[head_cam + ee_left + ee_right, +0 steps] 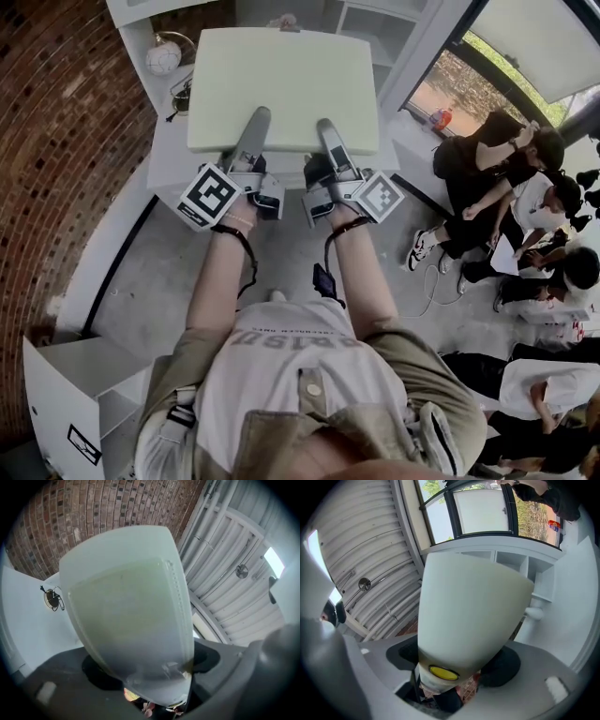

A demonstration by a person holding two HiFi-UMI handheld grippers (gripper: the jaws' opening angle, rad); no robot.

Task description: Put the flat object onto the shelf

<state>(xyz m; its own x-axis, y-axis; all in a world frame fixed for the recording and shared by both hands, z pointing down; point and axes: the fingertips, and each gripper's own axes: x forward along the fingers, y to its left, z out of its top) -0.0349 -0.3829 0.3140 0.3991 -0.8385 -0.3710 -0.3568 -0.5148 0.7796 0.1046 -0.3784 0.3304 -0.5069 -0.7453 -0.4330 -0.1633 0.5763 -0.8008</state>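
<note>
A flat, pale green rectangular pad (281,89) is held level above the white shelf unit (375,37), with both grippers gripping its near edge. My left gripper (253,131) is shut on the pad's near left part, where the pad (131,616) fills the left gripper view between the jaws. My right gripper (330,139) is shut on the near right part. In the right gripper view the pad (468,611) rises from the jaws, with a yellow spot low on its edge. The pad hides the fingertips.
The white shelf unit has open compartments (511,559) beyond the pad. A round white ball (162,58) sits on its left side. A brick wall (56,141) stands at the left and several people (525,206) sit at the right. A white box (66,394) lies near left.
</note>
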